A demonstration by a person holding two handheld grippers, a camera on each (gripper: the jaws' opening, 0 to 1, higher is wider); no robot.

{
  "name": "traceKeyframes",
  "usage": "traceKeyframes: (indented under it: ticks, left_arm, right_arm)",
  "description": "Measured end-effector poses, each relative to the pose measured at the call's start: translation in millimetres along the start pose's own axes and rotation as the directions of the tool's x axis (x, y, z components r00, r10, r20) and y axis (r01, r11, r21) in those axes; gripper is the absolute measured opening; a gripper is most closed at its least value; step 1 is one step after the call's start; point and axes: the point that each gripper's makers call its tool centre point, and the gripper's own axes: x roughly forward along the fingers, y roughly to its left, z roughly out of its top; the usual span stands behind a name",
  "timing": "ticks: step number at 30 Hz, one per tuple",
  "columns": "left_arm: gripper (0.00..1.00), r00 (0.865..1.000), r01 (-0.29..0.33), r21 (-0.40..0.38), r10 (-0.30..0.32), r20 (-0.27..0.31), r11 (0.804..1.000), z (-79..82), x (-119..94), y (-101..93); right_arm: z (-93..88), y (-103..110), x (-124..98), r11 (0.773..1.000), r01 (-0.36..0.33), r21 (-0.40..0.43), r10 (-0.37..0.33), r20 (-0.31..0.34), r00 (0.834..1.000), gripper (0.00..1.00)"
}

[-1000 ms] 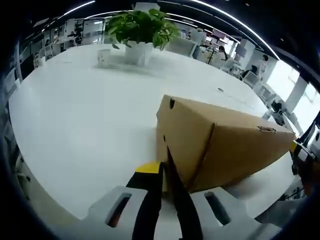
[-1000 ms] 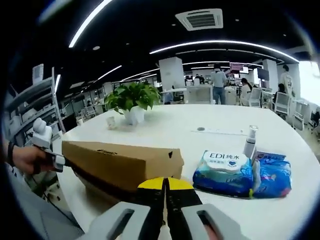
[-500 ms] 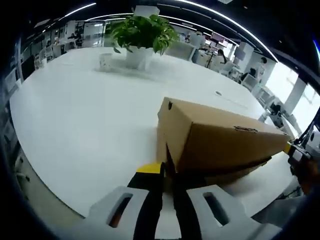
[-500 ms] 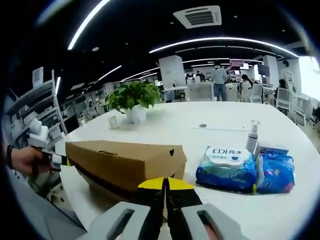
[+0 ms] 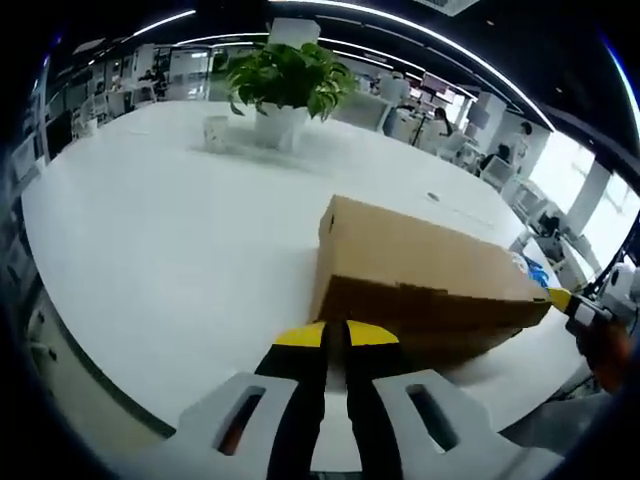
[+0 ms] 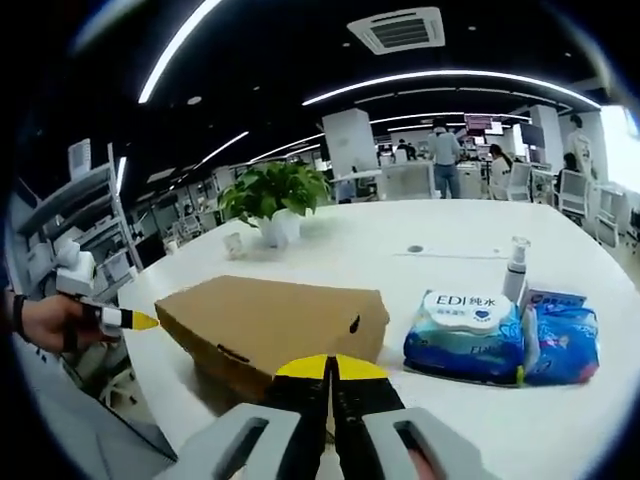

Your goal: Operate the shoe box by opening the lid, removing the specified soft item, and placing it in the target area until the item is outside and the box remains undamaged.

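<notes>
Two grippers: I see both, each with its jaws drawn together and nothing between them.
Left gripper (image 5: 335, 335): my yellow-tipped jaws sit nearly touching, just short of the shoe box's near end; I can't tell whether they touch the cardboard. From the right gripper view I also see it (image 6: 140, 321) at the far left, in a hand (image 6: 50, 322), tip just off the box's left corner.
Right gripper (image 6: 330, 368): jaws pressed together, right in front of the box's near edge. From the left gripper view its yellow tip (image 5: 560, 299) shows at the far right, by the box's far corner.
Shoe box (image 5: 420, 280): brown cardboard, lying on the white table (image 5: 170, 230) directly ahead of both tools, lid down over the base. In the right gripper view the box (image 6: 275, 325) has a small dark hole in the end facing me.
Wet wipes pack (image 6: 465, 335): blue with a white lid marked EDI, to the right of my right jaws, well clear of the box.
Blue soft pack (image 6: 560, 340): touching the wipes pack on its right.
Spray bottle (image 6: 515, 270): upright, just behind the wipes.
Potted plant (image 5: 285, 85): far across the table beyond the box; a small white cup (image 5: 214, 131) stands to its left.
</notes>
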Motion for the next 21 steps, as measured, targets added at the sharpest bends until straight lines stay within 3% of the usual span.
traceKeyframes:
  ticks: [12, 21]
  left_arm:
    - [0.05, 1.0, 0.009, 0.025, -0.01, 0.029, 1.0, 14.4, -5, -5.6]
    - [0.07, 0.998, 0.002, 0.025, -0.004, 0.056, 1.0, 31.4, -7, -2.3]
  right_arm:
    - [2.3, -2, -2, 1.0, 0.001, 0.009, -0.001, 0.007, 1.0, 0.0]
    - [1.4, -10, -3, 0.997, 0.018, 0.078, -0.019, 0.009, 1.0, 0.0]
